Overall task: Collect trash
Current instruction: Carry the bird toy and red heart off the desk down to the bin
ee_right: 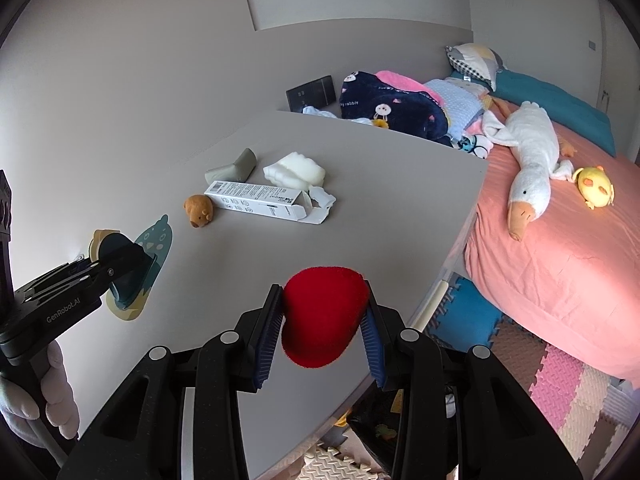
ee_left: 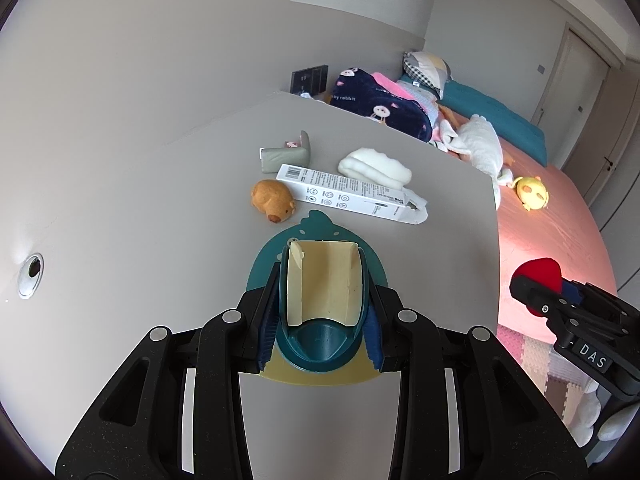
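Observation:
My left gripper (ee_left: 322, 280) is shut on a teal and cream dustpan (ee_left: 320, 264) shaped like a little dinosaur, held just above the grey table (ee_left: 140, 200). My right gripper (ee_right: 324, 300) is shut on a red fuzzy brush (ee_right: 324, 312) over the table's near edge. Farther back on the table lie an opened white carton (ee_left: 352, 194), a white crumpled wad (ee_left: 374, 166) and a grey wrapper (ee_left: 284, 156). The right wrist view shows the same carton (ee_right: 260, 200), wad (ee_right: 296, 172) and wrapper (ee_right: 232, 170), with the left gripper (ee_right: 100, 272) and dustpan (ee_right: 152, 244) at the left.
A brown plush animal (ee_left: 272, 200) sits beside the carton. Right of the table stands a bed with a pink sheet (ee_right: 560, 248), a white goose plush (ee_right: 528, 160), a yellow plush (ee_right: 596, 186) and blankets (ee_right: 392, 104). Foam mats (ee_right: 560, 380) cover the floor. A cable hole (ee_left: 31, 276) is at the table's left.

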`<state>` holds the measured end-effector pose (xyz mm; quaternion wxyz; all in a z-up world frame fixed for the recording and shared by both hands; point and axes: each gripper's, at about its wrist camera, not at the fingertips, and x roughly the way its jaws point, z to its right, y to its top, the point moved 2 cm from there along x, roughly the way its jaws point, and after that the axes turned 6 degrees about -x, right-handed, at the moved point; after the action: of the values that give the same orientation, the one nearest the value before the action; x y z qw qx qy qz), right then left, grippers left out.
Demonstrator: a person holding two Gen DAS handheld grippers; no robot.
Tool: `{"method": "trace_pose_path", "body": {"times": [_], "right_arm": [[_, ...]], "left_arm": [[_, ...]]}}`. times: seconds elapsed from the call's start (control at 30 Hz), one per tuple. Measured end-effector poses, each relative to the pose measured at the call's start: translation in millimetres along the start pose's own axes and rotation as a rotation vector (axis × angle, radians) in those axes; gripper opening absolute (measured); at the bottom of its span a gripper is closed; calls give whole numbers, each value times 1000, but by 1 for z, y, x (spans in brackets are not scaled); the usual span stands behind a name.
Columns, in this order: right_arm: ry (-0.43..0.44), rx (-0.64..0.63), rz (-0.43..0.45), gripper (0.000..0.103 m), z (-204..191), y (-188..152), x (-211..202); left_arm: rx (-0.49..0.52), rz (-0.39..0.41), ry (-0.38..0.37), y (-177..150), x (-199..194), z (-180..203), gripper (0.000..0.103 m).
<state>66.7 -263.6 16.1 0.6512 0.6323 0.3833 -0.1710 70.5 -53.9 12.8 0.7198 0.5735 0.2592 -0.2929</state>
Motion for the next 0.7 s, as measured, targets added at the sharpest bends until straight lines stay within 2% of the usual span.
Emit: {"method": "trace_pose_path", "body": {"times": [0.7], "right_arm": [[-90, 75, 36, 39, 61, -33, -53]], "left_arm": [[121, -30, -106, -22, 1, 92, 35]]}}
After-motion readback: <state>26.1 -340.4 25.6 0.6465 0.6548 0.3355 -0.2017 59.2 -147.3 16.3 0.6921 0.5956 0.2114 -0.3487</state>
